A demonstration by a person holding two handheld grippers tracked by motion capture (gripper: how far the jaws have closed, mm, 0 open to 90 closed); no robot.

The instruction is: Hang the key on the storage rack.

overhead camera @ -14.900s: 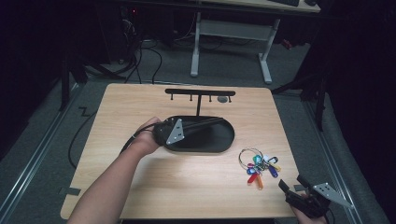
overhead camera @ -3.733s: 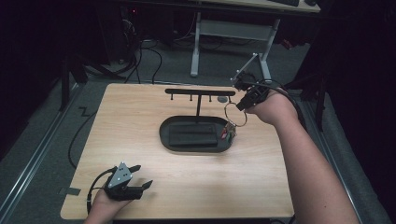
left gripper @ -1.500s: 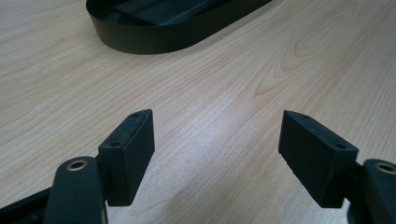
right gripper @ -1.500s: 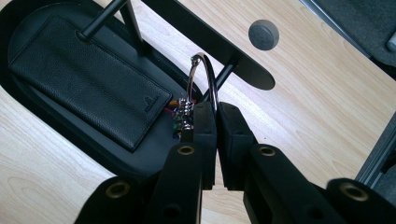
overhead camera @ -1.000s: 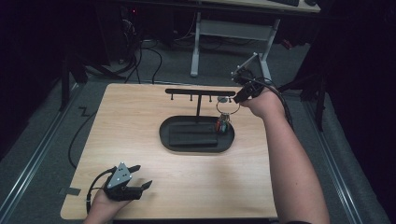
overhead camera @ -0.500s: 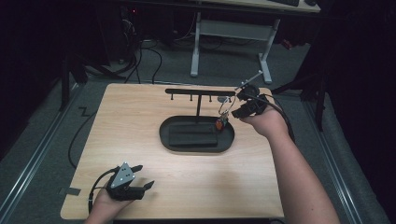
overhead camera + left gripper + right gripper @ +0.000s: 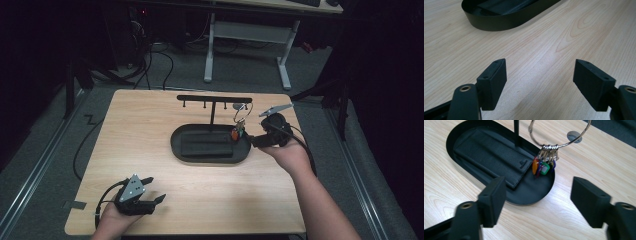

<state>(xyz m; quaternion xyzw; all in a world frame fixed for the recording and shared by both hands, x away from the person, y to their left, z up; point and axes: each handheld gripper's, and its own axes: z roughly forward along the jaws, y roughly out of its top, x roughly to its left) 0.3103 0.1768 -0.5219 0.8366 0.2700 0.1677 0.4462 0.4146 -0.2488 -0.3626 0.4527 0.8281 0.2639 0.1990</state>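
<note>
A black key stand has a T-shaped bar (image 7: 215, 99) with small hooks over an oval tray (image 7: 176, 144). A metal ring (image 7: 242, 113) hangs at the bar's right end, and its bunch of coloured keys (image 7: 237, 133) dangles over the tray's right end. In the right gripper view the ring (image 7: 560, 143) and keys (image 7: 543, 167) hang just beyond my jaws. My right gripper (image 7: 253, 140) is open; its jaws have just been opening, with nothing between them. My left gripper (image 7: 156, 189) rests open at the table's near left corner. A black leather wallet (image 7: 491, 157) lies in the tray.
The wooden table (image 7: 150, 125) has a grey cable grommet (image 7: 239, 106) behind the stand. In the left gripper view the tray's rim (image 7: 499, 22) lies ahead across bare wood. A desk frame (image 7: 245, 40) and cables sit on the floor beyond the far edge.
My right gripper has let go of the key ring, which now hangs from the stand. It has opened and drawn back down and toward the near right. The left gripper has stayed put.
</note>
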